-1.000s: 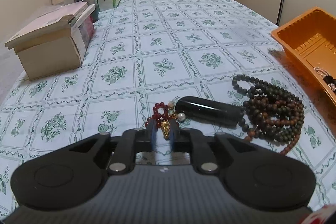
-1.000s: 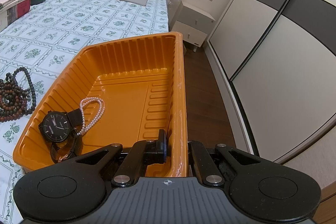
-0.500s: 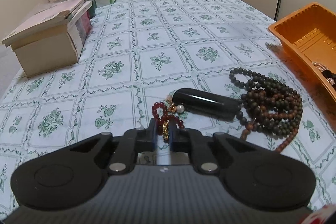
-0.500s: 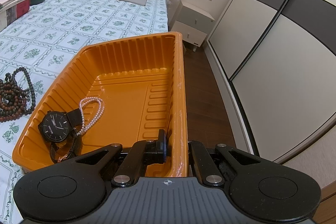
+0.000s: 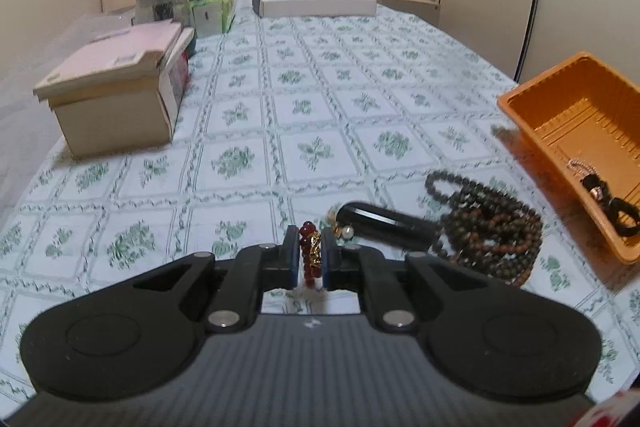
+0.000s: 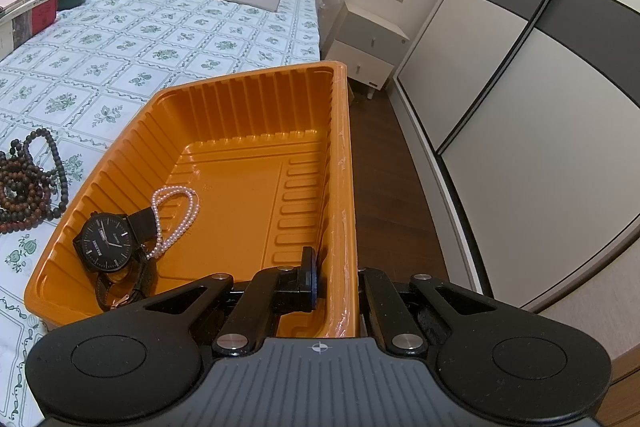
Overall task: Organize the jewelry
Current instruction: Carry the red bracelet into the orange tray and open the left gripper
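My left gripper (image 5: 310,253) is shut on a red bead bracelet with a gold charm (image 5: 310,247) and holds it above the patterned bedspread. A black cylindrical case (image 5: 384,223) and a pile of dark and brown bead necklaces (image 5: 492,227) lie just to the right. The orange tray (image 5: 520,115) stands at the right. My right gripper (image 6: 334,283) is shut on the orange tray's right rim (image 6: 344,187). Inside the tray lie a black watch (image 6: 106,243) and a pearl bracelet (image 6: 176,215).
A cardboard box (image 5: 116,103) with a book on top stands at the left. Tissue packs (image 5: 208,7) and flat boxes (image 5: 316,1) lie at the bed's far end. A nightstand (image 6: 366,47) and wardrobe doors (image 6: 520,107) stand right of the bed.
My left gripper has lifted the red bracelet off the bedspread and risen. The right gripper and the tray have stayed still.
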Action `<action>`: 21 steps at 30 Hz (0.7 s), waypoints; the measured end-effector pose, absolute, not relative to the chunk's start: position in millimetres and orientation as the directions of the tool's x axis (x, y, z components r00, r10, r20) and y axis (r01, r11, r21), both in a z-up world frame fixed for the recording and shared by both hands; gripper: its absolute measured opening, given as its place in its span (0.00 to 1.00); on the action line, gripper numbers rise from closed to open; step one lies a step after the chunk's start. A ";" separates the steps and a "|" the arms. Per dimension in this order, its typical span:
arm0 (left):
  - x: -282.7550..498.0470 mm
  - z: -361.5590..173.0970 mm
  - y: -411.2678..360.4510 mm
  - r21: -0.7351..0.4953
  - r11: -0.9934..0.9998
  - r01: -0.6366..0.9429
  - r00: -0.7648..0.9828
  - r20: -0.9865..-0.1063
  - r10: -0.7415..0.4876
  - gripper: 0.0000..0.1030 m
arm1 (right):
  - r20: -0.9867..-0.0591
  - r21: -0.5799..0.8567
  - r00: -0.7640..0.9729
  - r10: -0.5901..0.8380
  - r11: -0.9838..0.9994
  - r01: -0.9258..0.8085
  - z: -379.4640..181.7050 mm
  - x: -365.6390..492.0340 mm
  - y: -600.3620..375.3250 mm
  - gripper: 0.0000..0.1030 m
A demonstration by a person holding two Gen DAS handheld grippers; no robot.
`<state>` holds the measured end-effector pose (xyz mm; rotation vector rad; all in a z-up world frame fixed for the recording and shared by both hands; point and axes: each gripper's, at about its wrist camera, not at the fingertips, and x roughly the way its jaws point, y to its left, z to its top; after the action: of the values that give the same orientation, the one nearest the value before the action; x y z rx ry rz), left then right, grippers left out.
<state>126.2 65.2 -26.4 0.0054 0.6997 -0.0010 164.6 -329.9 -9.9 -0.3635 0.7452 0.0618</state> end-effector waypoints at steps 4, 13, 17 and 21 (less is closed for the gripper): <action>126.6 -15.8 56.4 -0.014 0.999 0.031 0.772 -0.635 -0.033 0.09 | -0.672 -0.302 0.737 -0.073 0.935 -0.184 -10.0 164.5 -329.6 0.04; 139.0 -2.2 -16.7 -0.123 0.969 0.216 0.749 -0.616 -0.245 0.09 | -0.673 -0.302 0.736 -0.072 0.935 -0.185 -9.6 164.4 -329.1 0.04; 145.6 3.9 -62.1 -0.191 0.925 0.329 0.710 -0.596 -0.375 0.09 | -0.673 -0.301 0.736 -0.072 0.936 -0.184 -9.5 164.4 -329.1 0.04; 155.2 5.7 -109.1 -0.237 0.867 0.438 0.651 -0.581 -0.488 0.09 | -0.673 -0.299 0.736 -0.071 0.936 -0.183 -9.4 164.4 -329.1 0.04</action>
<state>155.2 -109.1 5.7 -0.0775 0.6824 -0.5265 164.4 -329.1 -9.4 -0.3619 0.7448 0.0633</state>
